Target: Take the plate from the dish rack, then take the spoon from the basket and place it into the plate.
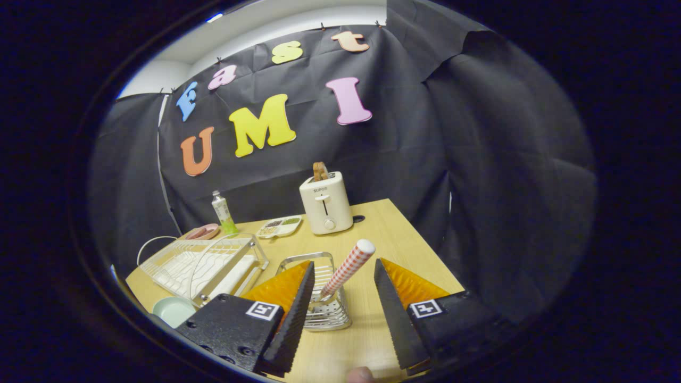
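A pale wooden table [404, 250] stands in the booth, and everything sits on it. The biggest thing there is the wire dish rack with a white tray under it [205, 266], lying off to the left of the gripper's fingers. Just beside its near corner rests a round, pale green plate [173, 310], flat on the table and outside the rack.

Toward the back wall stands a cream-white toaster [325, 203] with a brown slice of toast [320, 171] poking up from its slot. To the left of it lies a white divided dish holding dark and green bits [280, 226], then a small green-and-white bottle [224, 213] upright, with a pink shallow dish [202, 232] just beside it.

Closer in, a small silver wire basket [325, 303] sits between the fingers and a little ahead of them. A spoon with a red-and-white checked handle [348, 268] stands in it, leaning to the right, its rounded white end uppermost.

The gripper [343, 271] hangs over the basket with its fingers spread wide apart, one on each side of the spoon handle, neither touching it. A fingertip of the person [360, 374] shows below, between the finger bases.
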A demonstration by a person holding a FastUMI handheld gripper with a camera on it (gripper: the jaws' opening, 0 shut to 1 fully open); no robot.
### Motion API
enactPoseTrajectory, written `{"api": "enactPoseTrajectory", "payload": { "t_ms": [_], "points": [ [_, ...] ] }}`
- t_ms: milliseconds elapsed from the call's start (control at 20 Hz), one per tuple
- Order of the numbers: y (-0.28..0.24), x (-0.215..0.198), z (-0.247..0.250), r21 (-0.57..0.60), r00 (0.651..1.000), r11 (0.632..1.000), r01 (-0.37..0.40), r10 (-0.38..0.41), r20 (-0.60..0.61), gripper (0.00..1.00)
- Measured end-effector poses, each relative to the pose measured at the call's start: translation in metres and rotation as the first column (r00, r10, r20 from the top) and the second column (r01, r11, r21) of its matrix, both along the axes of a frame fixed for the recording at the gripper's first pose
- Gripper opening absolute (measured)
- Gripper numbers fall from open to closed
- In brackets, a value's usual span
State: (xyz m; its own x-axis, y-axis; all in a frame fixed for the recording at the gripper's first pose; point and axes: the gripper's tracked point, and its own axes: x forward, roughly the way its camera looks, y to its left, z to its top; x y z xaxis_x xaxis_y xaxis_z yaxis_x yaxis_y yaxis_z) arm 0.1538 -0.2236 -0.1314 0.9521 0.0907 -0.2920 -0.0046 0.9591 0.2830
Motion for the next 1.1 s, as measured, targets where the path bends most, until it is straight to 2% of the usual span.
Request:
{"api": "enactPoseTrajectory", "payload": {
  "t_ms": [100,250,300,350,450,650,900,1100],
  "points": [
    [0.004,0.004,0.000,0.014,1.000,1.000,-0.018,0.019,-0.011,0.61],
    [0.012,0.001,0.006,0.039,0.999,0.998,-0.045,0.045,-0.010,0.32],
    [0.020,-0.004,0.010,0.058,0.998,0.996,-0.067,0.068,-0.013,0.30],
    [0.026,-0.007,0.013,0.072,0.996,0.994,-0.084,0.085,-0.016,0.23],
    [0.032,-0.008,0.015,0.068,0.995,0.993,-0.097,0.099,-0.027,0.15],
    [0.034,-0.009,0.029,0.060,0.997,0.996,-0.068,0.070,-0.035,0.10],
    [0.014,-0.025,0.089,0.028,0.998,0.998,0.049,-0.050,0.045,0.10],
    [0.042,-0.063,0.126,-0.002,0.995,0.999,0.049,-0.049,0.085,0.09]
  ]
}}
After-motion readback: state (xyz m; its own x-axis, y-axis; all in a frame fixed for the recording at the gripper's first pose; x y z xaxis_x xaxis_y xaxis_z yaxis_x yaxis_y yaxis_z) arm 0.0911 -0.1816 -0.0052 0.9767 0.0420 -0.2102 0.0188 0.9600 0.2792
